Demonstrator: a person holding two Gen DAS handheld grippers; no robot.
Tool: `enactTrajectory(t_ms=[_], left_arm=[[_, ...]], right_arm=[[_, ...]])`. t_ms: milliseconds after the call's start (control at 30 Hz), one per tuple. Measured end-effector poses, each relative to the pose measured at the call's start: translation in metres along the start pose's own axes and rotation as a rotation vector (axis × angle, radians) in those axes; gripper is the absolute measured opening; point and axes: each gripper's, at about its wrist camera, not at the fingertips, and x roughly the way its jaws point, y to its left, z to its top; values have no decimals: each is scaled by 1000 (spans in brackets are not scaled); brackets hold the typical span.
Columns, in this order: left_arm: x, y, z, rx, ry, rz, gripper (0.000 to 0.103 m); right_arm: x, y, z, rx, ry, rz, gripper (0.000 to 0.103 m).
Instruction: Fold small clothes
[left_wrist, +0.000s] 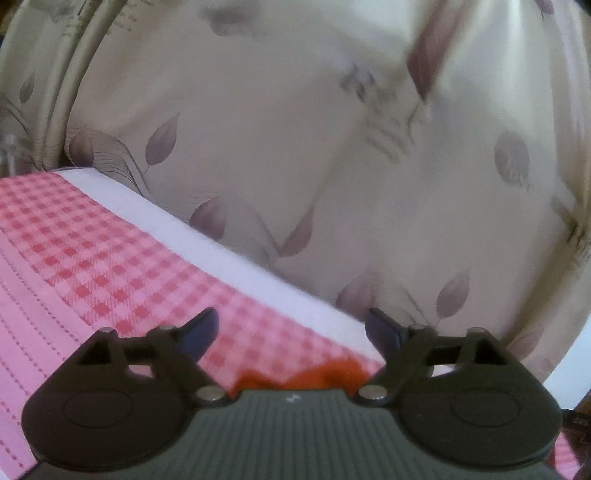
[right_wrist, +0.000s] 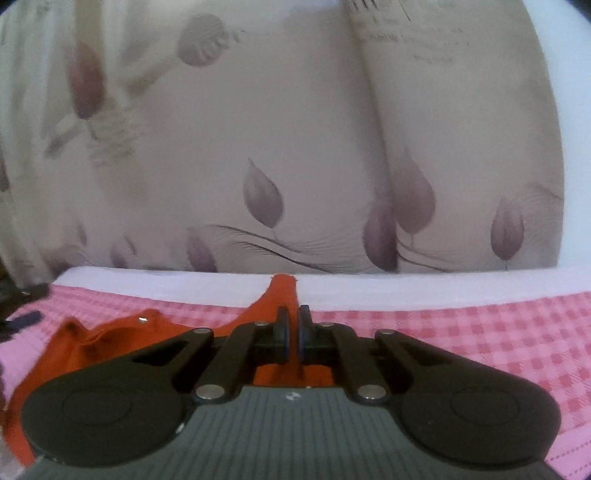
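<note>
A small orange garment (right_wrist: 92, 343) lies crumpled on the pink checked cover (right_wrist: 461, 332). One strip of it rises between the pads of my right gripper (right_wrist: 294, 321), which is shut on it near the cover's far edge. In the left wrist view my left gripper (left_wrist: 291, 325) stands open, its blue-tipped fingers (left_wrist: 201, 334) wide apart with nothing between them. Only a blurred bit of the orange garment (left_wrist: 325, 371) shows there, low down just in front of the gripper's body, apart from the pads.
A white band (right_wrist: 406, 284) runs along the far edge of the cover. Right behind it hangs a beige curtain (right_wrist: 295, 147) printed with mauve leaves. A pink striped part of the cover (left_wrist: 33, 314) spreads to the left.
</note>
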Motion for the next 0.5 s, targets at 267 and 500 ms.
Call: enactTrajectory(t_ms=[267,500], left_arm=[[-11,8,-7,47,33,27,87],[-44,23,-13,46,230,-83,87]], right_arm=[[-1,-35,-16,192,-50,-54,25],[-87,-2,-53,-8,36,30,79]])
